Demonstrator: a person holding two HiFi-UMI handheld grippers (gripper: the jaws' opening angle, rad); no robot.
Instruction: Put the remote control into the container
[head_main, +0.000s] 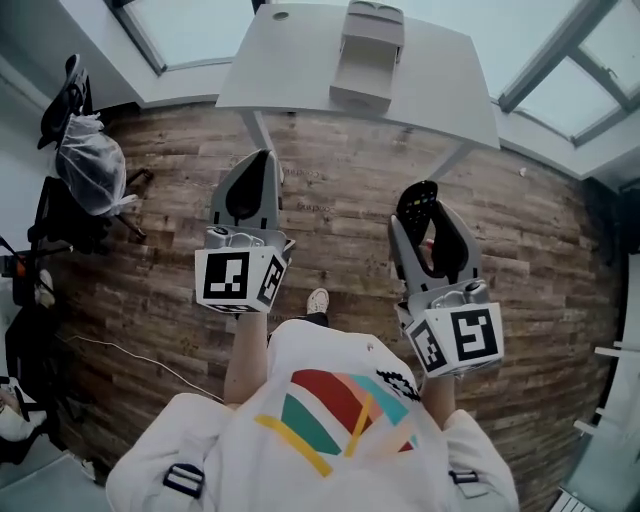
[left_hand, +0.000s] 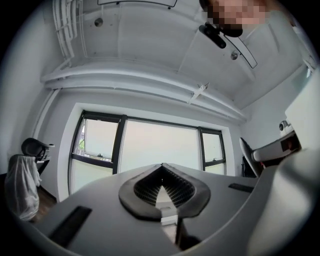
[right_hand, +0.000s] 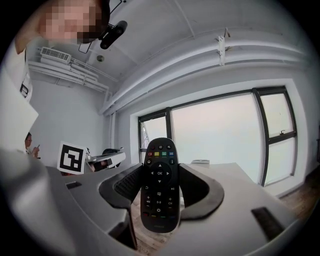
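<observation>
Remote (right_hand: 159, 192): black, slim, coloured buttons | right tongs (right_hand: 160, 175) clamp it | left tongs (left_hand: 162, 172) closed, seemingly empty

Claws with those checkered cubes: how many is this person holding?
2. The left claw is out over the wooden floor, jaws together with nothing in them. The right claw beside it grips a black remote control. None seem hidden.

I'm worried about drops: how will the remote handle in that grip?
Probably stiff: the remote stands straight though the right gripper clamps only its lower part. Likely light, since it shows no sag. Its smooth rounded shell might slip or pivot if jolted.
</observation>
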